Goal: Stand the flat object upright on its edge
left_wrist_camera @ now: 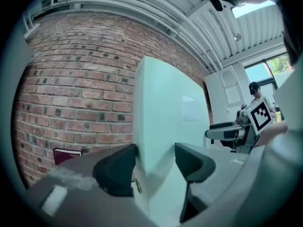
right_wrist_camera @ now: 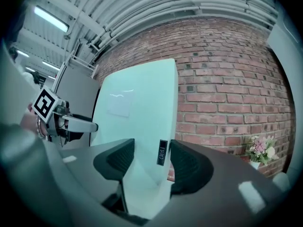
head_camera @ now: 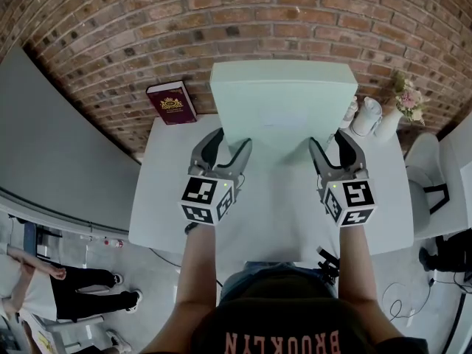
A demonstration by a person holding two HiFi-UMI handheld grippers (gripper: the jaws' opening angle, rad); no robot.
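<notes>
A big flat pale green box point(head_camera: 284, 113) stands nearly upright on the white table point(head_camera: 273, 212), its broad face toward me. My left gripper point(head_camera: 228, 142) clasps its lower left edge and my right gripper point(head_camera: 330, 139) its lower right edge. In the left gripper view the box point(left_wrist_camera: 165, 112) sits between the dark pads point(left_wrist_camera: 116, 169), the left pad against its back. In the right gripper view the box's edge with a small black label point(right_wrist_camera: 162, 152) fills the gap between the pads point(right_wrist_camera: 187, 167). Both grippers point level.
A dark red book point(head_camera: 171, 103) lies at the table's far left corner by the brick wall. White jars point(head_camera: 366, 115) and a vase of flowers point(head_camera: 405, 98) stand at the far right. A white chair point(head_camera: 431, 183) is right of the table, a grey partition point(head_camera: 51, 139) left.
</notes>
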